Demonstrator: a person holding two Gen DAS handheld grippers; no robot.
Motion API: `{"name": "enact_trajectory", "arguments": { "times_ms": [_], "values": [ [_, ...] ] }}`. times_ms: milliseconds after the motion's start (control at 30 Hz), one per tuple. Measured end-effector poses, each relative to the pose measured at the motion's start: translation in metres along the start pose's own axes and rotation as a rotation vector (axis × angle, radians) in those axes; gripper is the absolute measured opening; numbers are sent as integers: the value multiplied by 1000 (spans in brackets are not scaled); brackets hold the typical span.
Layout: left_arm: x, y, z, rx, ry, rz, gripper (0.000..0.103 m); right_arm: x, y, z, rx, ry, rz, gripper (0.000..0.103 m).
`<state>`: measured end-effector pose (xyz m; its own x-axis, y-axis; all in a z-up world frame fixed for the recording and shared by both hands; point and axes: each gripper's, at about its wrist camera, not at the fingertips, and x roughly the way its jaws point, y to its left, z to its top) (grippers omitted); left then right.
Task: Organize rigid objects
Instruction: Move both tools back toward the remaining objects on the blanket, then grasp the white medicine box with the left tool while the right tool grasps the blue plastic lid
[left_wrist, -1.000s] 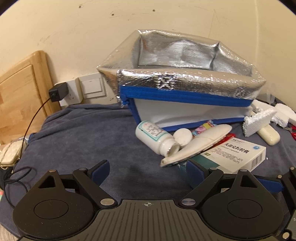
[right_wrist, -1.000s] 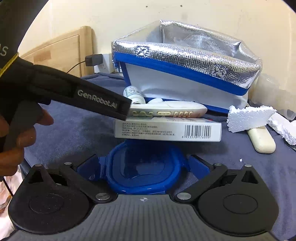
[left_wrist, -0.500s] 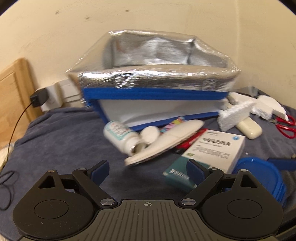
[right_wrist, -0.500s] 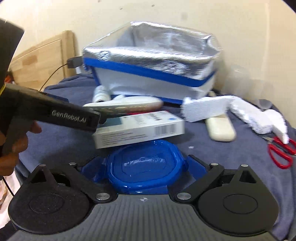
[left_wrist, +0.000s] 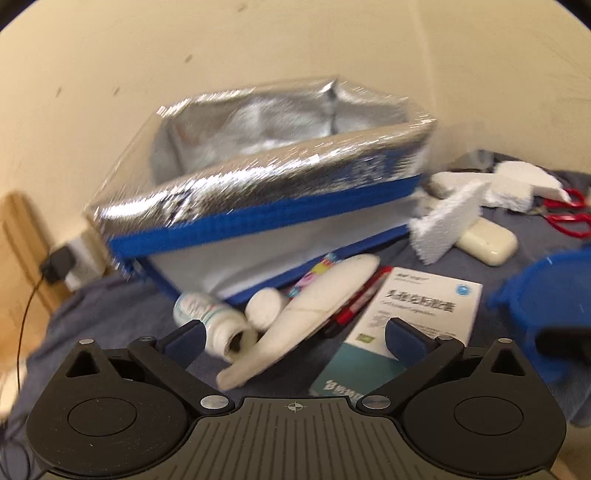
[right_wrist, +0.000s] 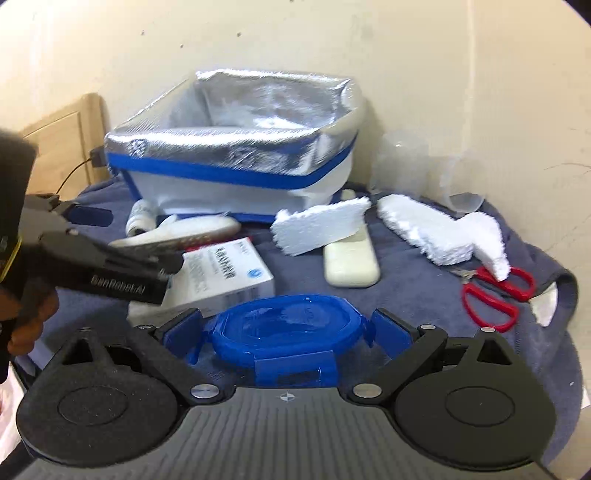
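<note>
Though motion blur softens the left wrist view, the insulated bag (right_wrist: 236, 162) shows clearly as the landmark: silver foil lining, a blue band under the rim, white walls, mouth open, standing on a dark blue cloth (right_wrist: 413, 280) against the wall. Just in front of the bag lie a white pill bottle (left_wrist: 210, 317) on its side, a white bottle cap (left_wrist: 264, 308), a long white remote (left_wrist: 306, 314) and a red pen (left_wrist: 356, 304) partly under it. A white and teal medicine box (left_wrist: 410, 325) rests in front of the bag, touching the pen. To the right of the bag sit white foam pieces (right_wrist: 321, 229), a cream soap-like bar (right_wrist: 351, 264) partly under 1 of them, and red scissors (right_wrist: 495, 295) further right.

The right claw (right_wrist: 286, 330) is closed on a blue plastic lid (right_wrist: 284, 326), its 2 blue pads pressed against the lid's opposite edges, in front of the bag and just beside the medicine box. The left claw (left_wrist: 293, 338) is spread wide and holds nothing; the remote and the box lie between its fingers in its own view, but whether a pad touches the box cannot be told.
</note>
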<state>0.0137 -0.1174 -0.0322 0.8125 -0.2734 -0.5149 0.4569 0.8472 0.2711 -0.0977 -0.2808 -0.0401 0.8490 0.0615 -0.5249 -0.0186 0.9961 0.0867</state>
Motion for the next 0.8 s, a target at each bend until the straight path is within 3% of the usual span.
{"name": "enact_trajectory", "arguments": {
  "times_ms": [300,433,600,700,733,800],
  "values": [
    [-22,-20,-6,138,-66,-173,103,4,-13,5,44,-16,-17,97],
    [-5,-28,-9,195,-21,-170,103,6,-16,7,62,-20,-15,97],
    [1,-26,-8,183,-24,-207,103,7,-18,9,68,-25,-15,97],
    [2,-27,-7,167,-23,-223,94,6,-18,11,73,-31,-21,97],
    [-1,-27,-8,168,-26,-240,78,6,-19,12,76,-33,-23,97],
    [-3,-29,-7,155,-15,-266,75,5,-19,13,80,-37,-28,97]
  ]
}}
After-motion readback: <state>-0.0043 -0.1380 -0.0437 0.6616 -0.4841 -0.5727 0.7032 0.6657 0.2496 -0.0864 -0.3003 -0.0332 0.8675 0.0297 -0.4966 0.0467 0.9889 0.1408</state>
